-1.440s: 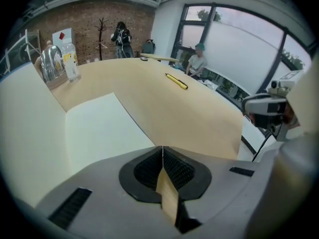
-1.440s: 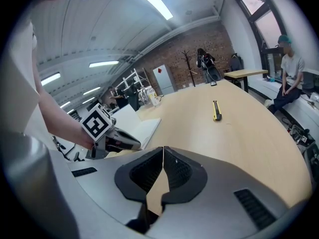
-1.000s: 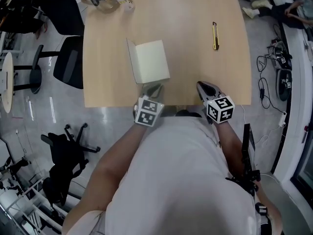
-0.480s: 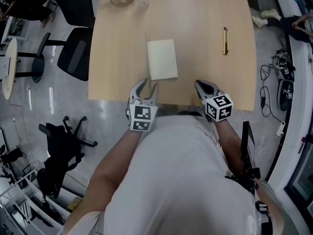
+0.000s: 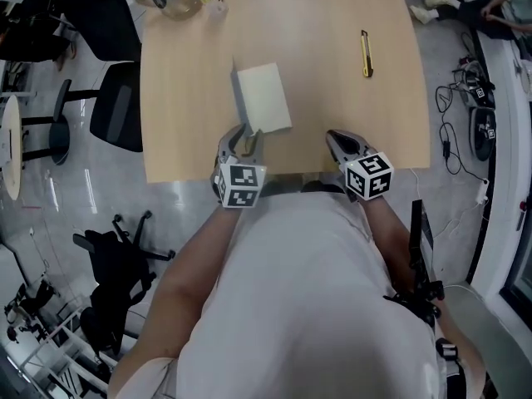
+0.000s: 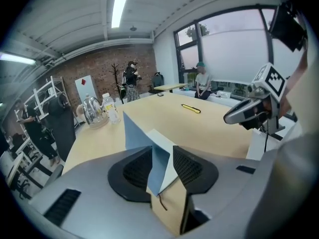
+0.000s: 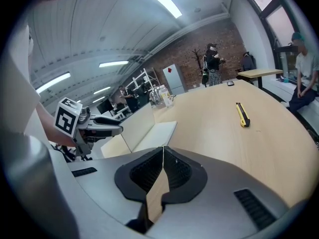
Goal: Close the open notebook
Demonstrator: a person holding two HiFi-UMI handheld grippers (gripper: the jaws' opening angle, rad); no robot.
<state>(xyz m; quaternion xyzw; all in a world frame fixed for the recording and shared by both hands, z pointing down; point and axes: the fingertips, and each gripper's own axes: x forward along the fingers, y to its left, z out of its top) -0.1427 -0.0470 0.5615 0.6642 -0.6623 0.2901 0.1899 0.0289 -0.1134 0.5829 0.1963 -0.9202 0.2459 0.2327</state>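
Near the tabletop edge, the left claw is opening around the notebook's upright cover, which could flop back open; right claw sits pressed together.

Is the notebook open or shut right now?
Open. The notebook has its cover standing raised, not laid flat on it. The left gripper is opening its jaws, with the cover's edge between them and not pressed.
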